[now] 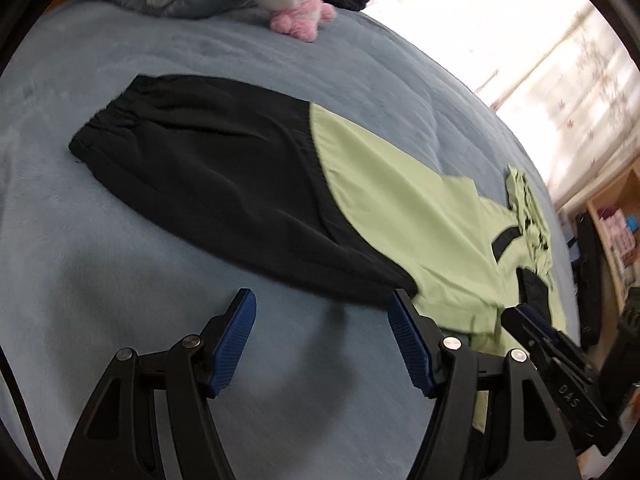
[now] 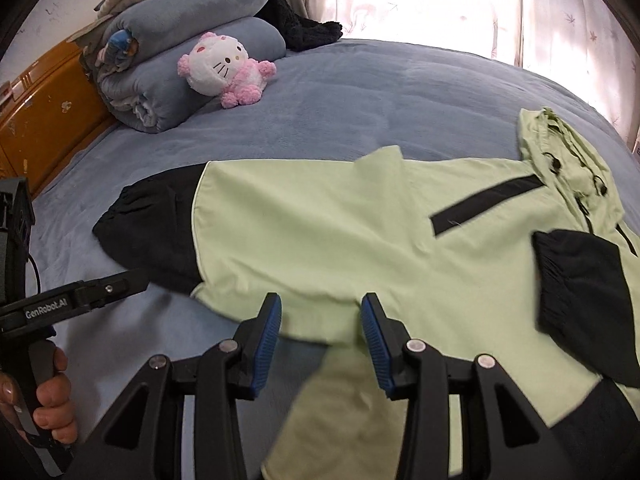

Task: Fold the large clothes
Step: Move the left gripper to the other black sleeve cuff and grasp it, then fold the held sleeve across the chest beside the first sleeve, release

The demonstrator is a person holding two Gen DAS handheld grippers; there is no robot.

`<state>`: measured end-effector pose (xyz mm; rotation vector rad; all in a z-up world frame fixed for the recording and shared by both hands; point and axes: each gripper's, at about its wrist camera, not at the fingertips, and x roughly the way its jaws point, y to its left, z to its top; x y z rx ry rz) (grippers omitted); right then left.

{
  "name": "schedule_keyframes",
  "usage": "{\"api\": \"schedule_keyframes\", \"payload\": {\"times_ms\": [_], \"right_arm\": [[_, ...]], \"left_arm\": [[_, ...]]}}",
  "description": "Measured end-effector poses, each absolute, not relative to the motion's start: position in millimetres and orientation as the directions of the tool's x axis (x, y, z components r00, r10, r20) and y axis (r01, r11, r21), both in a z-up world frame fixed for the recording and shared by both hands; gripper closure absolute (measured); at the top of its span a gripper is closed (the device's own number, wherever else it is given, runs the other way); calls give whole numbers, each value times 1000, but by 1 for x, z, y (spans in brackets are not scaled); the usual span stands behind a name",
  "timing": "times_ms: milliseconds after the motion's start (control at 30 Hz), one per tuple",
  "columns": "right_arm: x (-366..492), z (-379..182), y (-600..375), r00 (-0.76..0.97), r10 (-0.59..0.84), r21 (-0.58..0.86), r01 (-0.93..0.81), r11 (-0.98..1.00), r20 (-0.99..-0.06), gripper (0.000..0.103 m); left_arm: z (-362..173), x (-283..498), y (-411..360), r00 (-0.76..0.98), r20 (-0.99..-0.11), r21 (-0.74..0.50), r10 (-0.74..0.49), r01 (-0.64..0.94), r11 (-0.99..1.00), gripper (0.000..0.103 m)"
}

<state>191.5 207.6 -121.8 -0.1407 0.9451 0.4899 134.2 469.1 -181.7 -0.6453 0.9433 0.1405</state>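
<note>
1. A pale green and black jacket (image 2: 328, 240) lies spread flat on a bed covered with a blue-grey blanket (image 2: 360, 92), reaching across the middle of the bed towards the window side.
2. Its long sleeve ends in a black cuff section (image 1: 208, 184) that stretches towards the headboard end; the other black cuff (image 2: 580, 292) is folded in over the green body.
3. The hood (image 2: 560, 148) sits bunched at the window-side edge, with a black slanted chest strip (image 2: 488, 204) just beside it.
4. The left tongs (image 1: 320, 344) hover over bare blanket just beside the black sleeve's near edge — blue pads wide apart, nothing between them.
5. The right tongs (image 2: 320, 340) hang above the jacket's near hem, pads apart; green fabric shows in the gap below them, but the pads do not press on it.
6. In the right wrist view a hand (image 2: 52, 404) grips the handle of the left tool at the lower left corner.
7. At the headboard end of the bed lie rolled blue-grey bedding (image 2: 192, 40), a white and pink plush cat (image 2: 224, 68) leaning against it, and a dark fuzzy item (image 2: 308, 28) behind.
8. An orange wooden headboard (image 2: 48, 120) stands beyond the bedding — sheer curtains (image 2: 440, 4) glow along the far side.
</note>
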Motion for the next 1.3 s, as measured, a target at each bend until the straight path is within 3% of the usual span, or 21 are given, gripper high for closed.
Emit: {"api": "schedule_keyframes", "payload": {"times_ms": [300,400,500,567,733,1000,1300], "right_arm": [[207,-140,234,469,335,88,-473,877,-817,61],[207,-144,234,460,336,93,-473,876,-822,61],[208,-144,233,453,344,105,-473,875,-822,61],[207,-143,233,452,351,113,-474,873,-820,61],[203,-136,226,441,377,142,-478,867,-814,61],[192,-115,192,455,404,187,-449,874,-793,61],[179,-89,89,534,362,214,-320,923,-764,61]], "left_arm": [[-209,152,532,668,-705,-608,-240,-395,689,37],[-212,159,538,674,-709,-597,-210,-414,687,46],[-217,167,544,669,-727,-565,-155,-455,688,71],[-220,167,551,666,-731,-565,-148,-470,678,95],[-206,169,540,654,-753,-493,-77,-482,725,101],[-120,177,450,687,-726,-364,-43,-330,871,101],[-67,193,289,672,-716,-314,-191,-65,947,101]]}}
